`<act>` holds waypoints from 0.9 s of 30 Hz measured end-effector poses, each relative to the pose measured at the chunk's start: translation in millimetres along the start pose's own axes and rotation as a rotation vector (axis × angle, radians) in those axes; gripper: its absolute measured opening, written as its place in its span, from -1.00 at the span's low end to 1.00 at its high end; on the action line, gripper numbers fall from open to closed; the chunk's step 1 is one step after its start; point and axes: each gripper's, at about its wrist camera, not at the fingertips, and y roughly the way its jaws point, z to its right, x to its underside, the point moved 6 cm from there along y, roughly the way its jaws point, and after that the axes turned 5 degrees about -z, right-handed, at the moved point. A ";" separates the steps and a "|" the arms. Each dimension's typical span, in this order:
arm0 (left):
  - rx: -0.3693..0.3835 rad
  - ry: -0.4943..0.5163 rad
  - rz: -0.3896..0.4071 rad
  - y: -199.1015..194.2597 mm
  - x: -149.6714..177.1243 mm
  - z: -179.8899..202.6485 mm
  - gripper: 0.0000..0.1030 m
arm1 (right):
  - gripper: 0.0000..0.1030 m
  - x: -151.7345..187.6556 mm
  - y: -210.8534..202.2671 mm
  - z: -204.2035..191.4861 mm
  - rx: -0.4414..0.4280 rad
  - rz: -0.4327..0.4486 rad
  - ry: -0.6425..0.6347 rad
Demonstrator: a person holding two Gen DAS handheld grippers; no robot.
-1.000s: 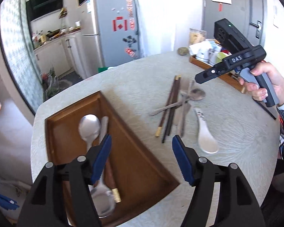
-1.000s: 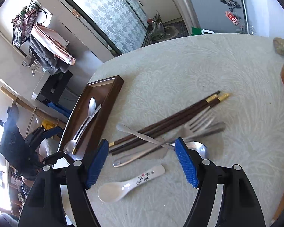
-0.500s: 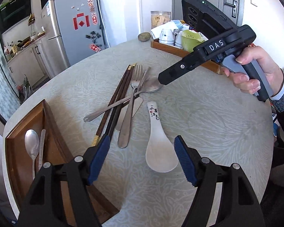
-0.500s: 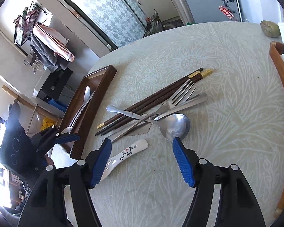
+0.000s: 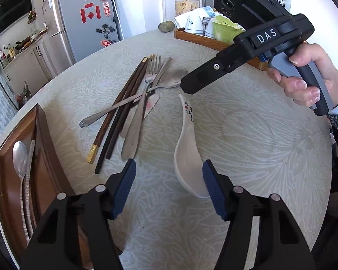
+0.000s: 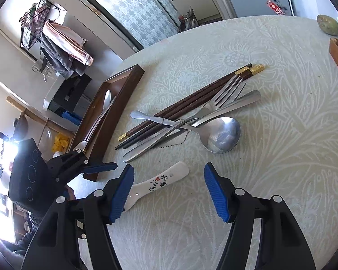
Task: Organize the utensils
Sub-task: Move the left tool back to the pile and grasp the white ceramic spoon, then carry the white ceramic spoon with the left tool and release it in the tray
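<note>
A white ceramic spoon (image 5: 188,155) lies on the round table, its bowl between the fingers of my open left gripper (image 5: 169,186). Left of it lies a pile of chopsticks (image 5: 121,110), a fork (image 5: 142,112), a knife and a metal spoon (image 5: 169,83). The brown wooden tray (image 5: 42,139) at the left holds a metal spoon (image 5: 20,157) and more utensils. My right gripper (image 6: 167,191) is open and empty, hovering over the ceramic spoon's handle (image 6: 162,180), with the pile (image 6: 191,112) and the tray (image 6: 121,103) beyond.
A second wooden tray (image 5: 205,41) with cups and a green bowl stands at the table's far edge. A stone (image 5: 166,26) lies near it. The right gripper's body (image 5: 247,56) hangs over the pile in the left wrist view. A fridge stands behind the table.
My left gripper has swung from above the brown tray to the right and now sits around the ceramic spoon's bowl. My right gripper has come lower and closer to the spoon's handle.
</note>
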 end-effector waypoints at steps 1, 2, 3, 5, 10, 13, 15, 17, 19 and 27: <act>0.001 -0.001 0.001 -0.2 -0.1 0.5 0.15 | 0.18 1.3 0.4 0.6 0.000 0.001 0.006; 0.002 -0.001 0.002 -0.1 -0.5 1.2 0.13 | 0.15 2.5 0.9 1.7 0.001 0.000 0.012; 0.003 -0.002 0.003 -0.1 -0.6 1.9 0.09 | 0.11 4.1 1.3 3.5 -0.003 -0.001 0.021; 0.010 -0.004 0.008 0.3 -1.4 4.0 -0.03 | 0.04 6.4 2.3 6.6 -0.007 0.000 0.041; 0.025 0.001 0.016 -0.1 -2.2 11.9 -0.40 | -0.01 9.8 1.3 8.9 -0.033 0.006 0.071; 0.038 -0.004 0.019 -0.2 -2.5 13.7 -0.59 | -0.01 12.1 2.8 4.5 -0.044 0.000 0.073; 0.043 -0.020 0.024 -0.4 -2.7 12.9 -0.64 | -0.01 14.4 4.3 0.9 -0.039 -0.002 0.064; 0.029 -0.048 0.035 -0.5 -3.0 8.4 -0.69 | -0.01 15.2 4.7 -0.6 -0.039 0.000 0.067; 0.026 -0.084 0.055 -2.6 -4.4 1.6 -0.76 | -0.01 15.7 4.4 0.0 -0.043 0.002 0.072; 0.014 -0.122 0.130 -20.0 -11.1 -5.5 -0.81 | -0.01 15.1 5.5 -0.5 -0.068 0.004 0.099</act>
